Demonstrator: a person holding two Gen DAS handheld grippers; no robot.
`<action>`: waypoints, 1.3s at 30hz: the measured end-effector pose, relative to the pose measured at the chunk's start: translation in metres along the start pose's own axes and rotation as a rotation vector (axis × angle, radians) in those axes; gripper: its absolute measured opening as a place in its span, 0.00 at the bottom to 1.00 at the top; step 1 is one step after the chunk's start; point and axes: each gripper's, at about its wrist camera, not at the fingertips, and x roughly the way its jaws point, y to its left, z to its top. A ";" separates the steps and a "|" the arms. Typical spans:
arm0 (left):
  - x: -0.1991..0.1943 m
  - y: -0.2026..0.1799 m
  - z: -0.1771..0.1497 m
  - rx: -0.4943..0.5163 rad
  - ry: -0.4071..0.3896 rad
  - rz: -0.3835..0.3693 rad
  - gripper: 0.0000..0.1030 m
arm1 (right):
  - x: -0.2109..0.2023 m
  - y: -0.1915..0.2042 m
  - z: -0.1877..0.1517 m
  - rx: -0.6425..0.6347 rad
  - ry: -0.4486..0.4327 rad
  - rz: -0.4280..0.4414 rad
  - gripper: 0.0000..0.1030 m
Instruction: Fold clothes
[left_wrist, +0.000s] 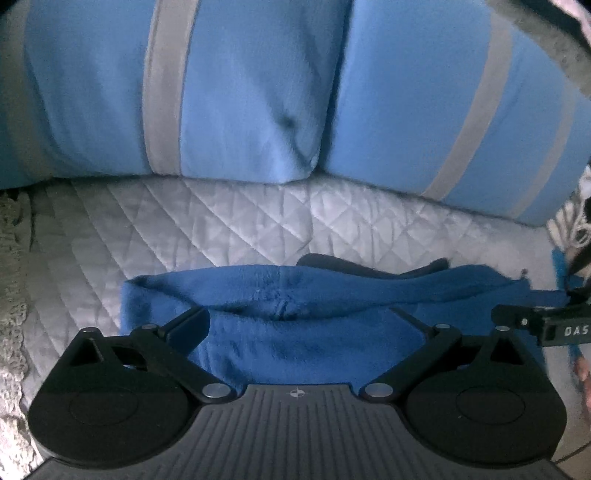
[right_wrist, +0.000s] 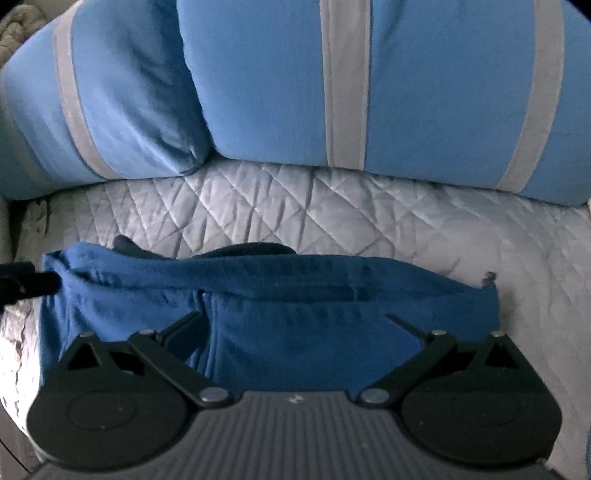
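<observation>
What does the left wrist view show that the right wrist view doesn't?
Only the left wrist view: the right hand-held gripper entering at the right edge, and patterned cloth behind it. Only the right wrist view: the left hand-held gripper entering at the left edge. Both: the blue garment on the quilt, striped pillows behind, fingers open.

Deep blue garment (left_wrist: 314, 343), diamond-quilted pale grey cover (left_wrist: 221, 225), light blue pillows (right_wrist: 258, 81) with grey stripes.

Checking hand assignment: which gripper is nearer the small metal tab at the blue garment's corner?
Right. The right gripper sits just short of the metal tab, which lies off its right finger; the left gripper is toward the opposite end of the blue garment.
</observation>
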 end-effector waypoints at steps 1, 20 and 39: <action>0.008 0.000 0.000 0.001 0.009 0.003 1.00 | 0.006 0.000 0.002 0.004 0.003 0.002 1.00; 0.134 0.024 -0.002 -0.140 0.070 -0.002 1.00 | 0.132 -0.020 0.016 0.145 0.040 -0.026 1.00; 0.087 0.022 0.009 -0.147 0.008 0.038 1.00 | 0.094 -0.007 0.016 0.080 0.008 -0.053 1.00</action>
